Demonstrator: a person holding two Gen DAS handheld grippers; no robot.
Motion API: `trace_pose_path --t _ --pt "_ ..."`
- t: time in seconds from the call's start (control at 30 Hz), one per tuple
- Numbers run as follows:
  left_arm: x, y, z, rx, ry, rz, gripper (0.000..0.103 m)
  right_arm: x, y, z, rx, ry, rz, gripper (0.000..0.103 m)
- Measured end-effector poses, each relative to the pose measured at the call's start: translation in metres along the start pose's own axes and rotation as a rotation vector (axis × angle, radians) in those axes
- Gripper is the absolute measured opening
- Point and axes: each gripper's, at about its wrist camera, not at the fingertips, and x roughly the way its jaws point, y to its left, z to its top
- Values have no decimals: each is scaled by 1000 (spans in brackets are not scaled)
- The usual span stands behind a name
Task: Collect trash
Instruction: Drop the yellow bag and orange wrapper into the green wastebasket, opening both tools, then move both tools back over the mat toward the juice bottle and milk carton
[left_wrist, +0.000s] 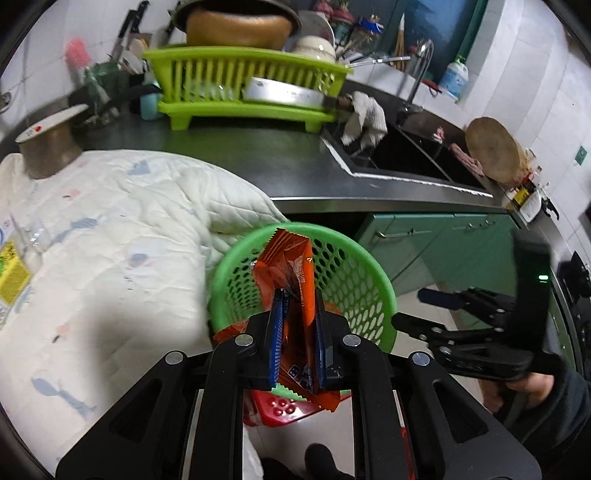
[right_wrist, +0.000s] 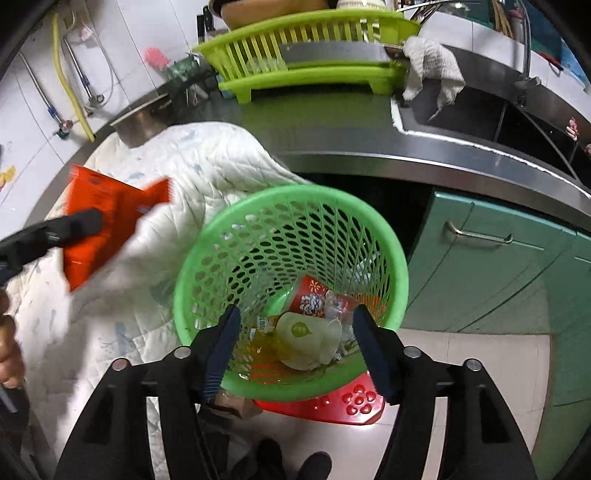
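Left gripper (left_wrist: 297, 321) jaws are clamping an orange wrapper (left_wrist: 291, 273) above the green basket (right_wrist: 369, 206). Right gripper (right_wrist: 295, 350) jaws are standing wide, gripping nothing, over the basket holding a cup (right_wrist: 308, 341) and red carton (right_wrist: 314, 301).

orange wrapper (left_wrist: 295, 280); green perforated basket (right_wrist: 258, 206)

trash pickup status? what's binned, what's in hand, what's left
Done: the green basket already holds a red printed cup, a pale cup and scraps. The right gripper hangs open over it, empty.
In hand: the left gripper is shut on an orange wrapper, above the basket, not dropped yet.
Left: release it. A yellow packet lies on the quilt; possibly trash.
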Motion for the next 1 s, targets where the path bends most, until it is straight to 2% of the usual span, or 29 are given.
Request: trace_pose_path --t 0.2,0.27,0.43,0.53,0.9,1.0 --pt "17 -1 3 -6 28 -16 22 -18 -2 -2 8 -39 11 67" --pt "21 -1 3 -20 35 -26 35 -22 -3 -2 9 -46 13 67" --pt "25 -1 3 -34 40 -33 40 -28 -3 -3 12 -56 13 67" --pt "23 -1 2 -35 32 -45 48 -30 -3 -2 9 -62 15 67" --pt "19 11 2 -87 19 -71 52 -37 4 1 -11 -83 25 69" --pt "12 16 0 -99 11 -55 54 -36 6 3 -16 -84 27 69"
